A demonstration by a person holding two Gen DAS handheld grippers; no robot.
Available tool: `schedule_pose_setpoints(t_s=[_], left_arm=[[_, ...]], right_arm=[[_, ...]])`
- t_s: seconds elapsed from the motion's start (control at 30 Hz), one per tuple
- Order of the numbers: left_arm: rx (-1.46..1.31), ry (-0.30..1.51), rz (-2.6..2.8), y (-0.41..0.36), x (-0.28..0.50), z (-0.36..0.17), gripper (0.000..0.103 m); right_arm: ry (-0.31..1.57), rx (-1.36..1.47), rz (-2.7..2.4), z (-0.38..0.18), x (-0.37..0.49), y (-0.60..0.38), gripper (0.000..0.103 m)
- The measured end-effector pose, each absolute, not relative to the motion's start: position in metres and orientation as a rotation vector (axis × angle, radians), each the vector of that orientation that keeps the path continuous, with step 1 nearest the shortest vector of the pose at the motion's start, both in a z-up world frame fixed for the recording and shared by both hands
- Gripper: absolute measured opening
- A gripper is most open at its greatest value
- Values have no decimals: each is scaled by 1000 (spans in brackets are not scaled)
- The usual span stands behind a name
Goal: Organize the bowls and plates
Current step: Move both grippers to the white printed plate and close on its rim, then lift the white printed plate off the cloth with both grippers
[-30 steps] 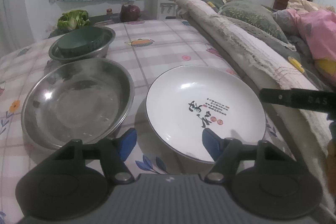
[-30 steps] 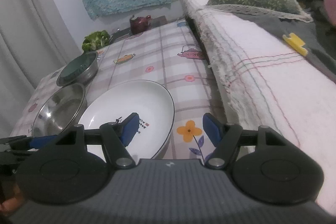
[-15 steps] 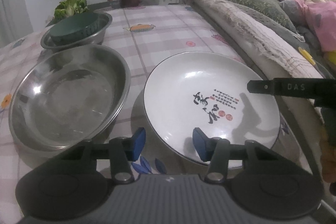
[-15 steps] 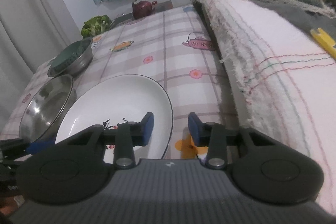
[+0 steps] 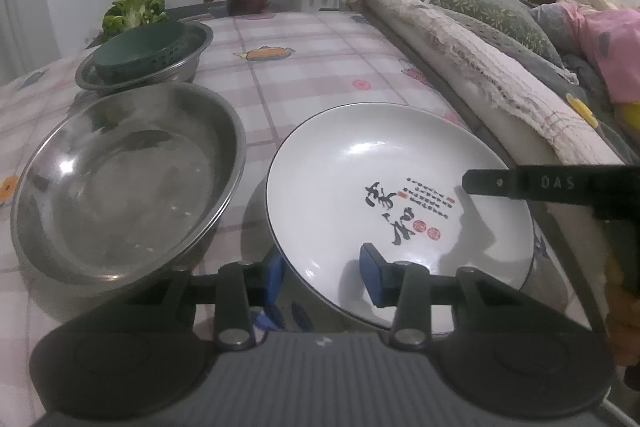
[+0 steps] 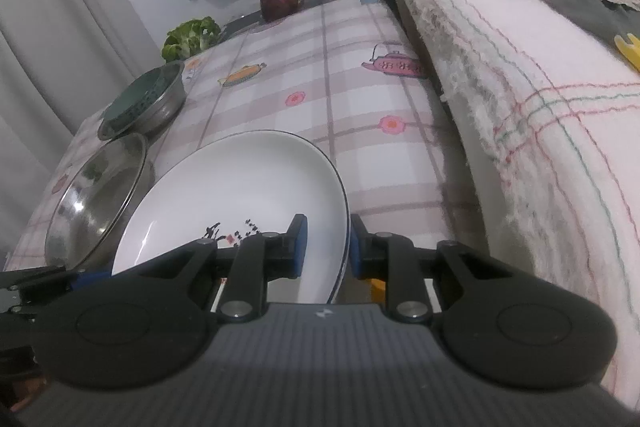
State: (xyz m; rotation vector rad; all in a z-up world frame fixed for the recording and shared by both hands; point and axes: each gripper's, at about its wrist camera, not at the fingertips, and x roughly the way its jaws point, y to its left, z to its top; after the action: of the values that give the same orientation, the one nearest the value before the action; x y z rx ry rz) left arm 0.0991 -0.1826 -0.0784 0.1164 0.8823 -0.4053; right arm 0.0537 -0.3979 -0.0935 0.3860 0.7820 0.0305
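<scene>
Flanking the checked tablecloth (image 5: 320, 75) on its right, a rolled blanket (image 6: 540, 131) lies close beside the white plate (image 5: 384, 195), which bears black calligraphy and red seals too small to read. Left of the plate sits an empty steel basin (image 5: 120, 183); behind it a smaller steel bowl (image 5: 152, 67) holds a green colander (image 5: 140, 53). Both grippers have just been closing: the right gripper (image 6: 325, 247) pinches the plate's rim, its arm lettered "DAS"; the left gripper (image 5: 322, 277) straddles the near rim, contact unclear.

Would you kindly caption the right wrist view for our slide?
Right gripper closing on the rim of the white ceramic plate beside a steel bowl.
</scene>
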Motion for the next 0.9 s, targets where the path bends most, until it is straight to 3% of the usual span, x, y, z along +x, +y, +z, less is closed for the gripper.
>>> schedule_pose_setpoints(t_s=[0.9], left_arm=[[172,907,-398,-140,55,-71,42]], right_arm=[[766,385,55,-91,-23,-350,21]])
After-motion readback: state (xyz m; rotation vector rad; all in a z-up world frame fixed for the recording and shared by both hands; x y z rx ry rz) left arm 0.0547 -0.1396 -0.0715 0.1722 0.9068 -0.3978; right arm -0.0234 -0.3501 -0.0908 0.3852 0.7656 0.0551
